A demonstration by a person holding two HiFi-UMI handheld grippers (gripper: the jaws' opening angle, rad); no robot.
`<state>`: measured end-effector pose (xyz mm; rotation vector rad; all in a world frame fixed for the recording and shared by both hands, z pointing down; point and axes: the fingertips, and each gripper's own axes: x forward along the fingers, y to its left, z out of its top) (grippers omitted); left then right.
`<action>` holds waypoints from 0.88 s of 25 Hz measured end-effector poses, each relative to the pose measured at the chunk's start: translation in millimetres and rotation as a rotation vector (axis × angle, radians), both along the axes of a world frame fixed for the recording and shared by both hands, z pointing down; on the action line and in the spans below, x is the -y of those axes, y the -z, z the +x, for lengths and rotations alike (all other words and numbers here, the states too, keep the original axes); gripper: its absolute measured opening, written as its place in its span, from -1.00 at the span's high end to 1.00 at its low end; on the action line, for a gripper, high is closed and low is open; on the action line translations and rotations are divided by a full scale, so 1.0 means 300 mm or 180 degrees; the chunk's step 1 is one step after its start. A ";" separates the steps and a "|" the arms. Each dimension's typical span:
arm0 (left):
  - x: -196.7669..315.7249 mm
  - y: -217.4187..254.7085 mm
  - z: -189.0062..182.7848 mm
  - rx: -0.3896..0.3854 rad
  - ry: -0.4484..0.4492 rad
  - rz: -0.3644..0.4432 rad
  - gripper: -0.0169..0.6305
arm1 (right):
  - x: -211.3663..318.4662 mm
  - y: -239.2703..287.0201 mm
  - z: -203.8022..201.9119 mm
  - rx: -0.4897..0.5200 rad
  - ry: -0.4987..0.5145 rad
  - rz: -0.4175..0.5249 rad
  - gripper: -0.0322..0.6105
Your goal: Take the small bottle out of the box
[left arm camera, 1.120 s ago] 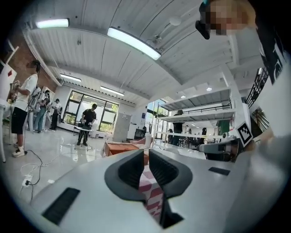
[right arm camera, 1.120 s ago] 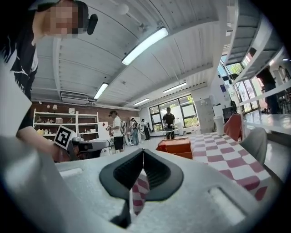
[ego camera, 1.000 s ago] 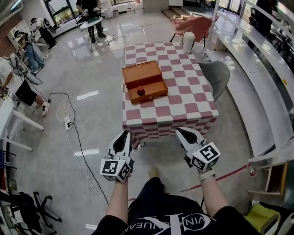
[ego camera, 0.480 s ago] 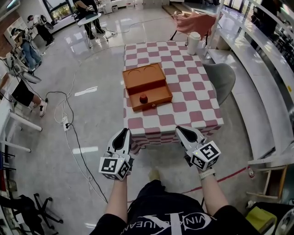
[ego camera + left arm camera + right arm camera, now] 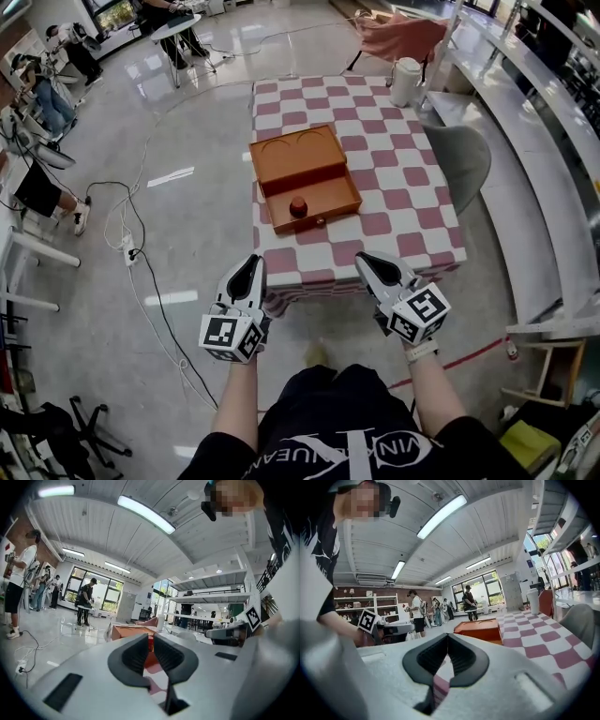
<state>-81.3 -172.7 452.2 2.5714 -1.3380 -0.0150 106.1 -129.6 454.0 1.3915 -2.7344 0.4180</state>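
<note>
An orange wooden box (image 5: 298, 157) stands on the checkered table (image 5: 403, 197), with its drawer (image 5: 323, 211) pulled out toward me. The small dark red bottle (image 5: 298, 206) stands upright in the drawer. My left gripper (image 5: 253, 262) hangs shut and empty just short of the table's near edge, below and left of the box. Beside it, my right gripper (image 5: 366, 258) is shut and empty at the same edge. The left gripper view shows the jaws (image 5: 148, 638) pointing at the box (image 5: 131, 631). In the right gripper view the box (image 5: 480, 627) lies beyond the right gripper (image 5: 447, 635).
A white jug (image 5: 405, 82) stands at the table's far right corner. A grey chair (image 5: 466, 164) sits against the table's right side. Cables and a power strip (image 5: 131, 251) lie on the floor to the left. People stand at the far left and back.
Both grippers have come forward to the table's near edge. The table and box now sit lower and larger in the head view. The jaws stay shut.
</note>
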 end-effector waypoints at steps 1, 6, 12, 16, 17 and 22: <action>0.010 -0.006 -0.001 -0.0006 -0.0004 0.0002 0.84 | 0.005 -0.008 -0.002 0.0000 0.0002 -0.0019 0.88; 0.024 -0.033 -0.004 -0.0013 -0.0038 -0.0010 0.84 | 0.027 -0.035 -0.007 0.0005 0.0000 -0.0090 0.88; 0.051 -0.054 -0.020 -0.0037 0.0058 -0.0070 0.84 | 0.085 -0.038 -0.024 0.0036 0.0137 -0.0119 0.88; 0.086 -0.064 -0.029 -0.0041 0.0144 -0.0109 0.84 | 0.147 -0.038 -0.044 0.0047 0.0259 -0.0123 0.88; 0.098 -0.067 -0.032 -0.0043 0.0161 -0.0107 0.84 | 0.166 -0.040 -0.051 0.0035 0.0299 -0.0130 0.88; 0.161 -0.077 -0.033 -0.0041 0.0214 -0.0140 0.84 | 0.257 -0.080 -0.082 -0.0109 0.0459 -0.0208 0.88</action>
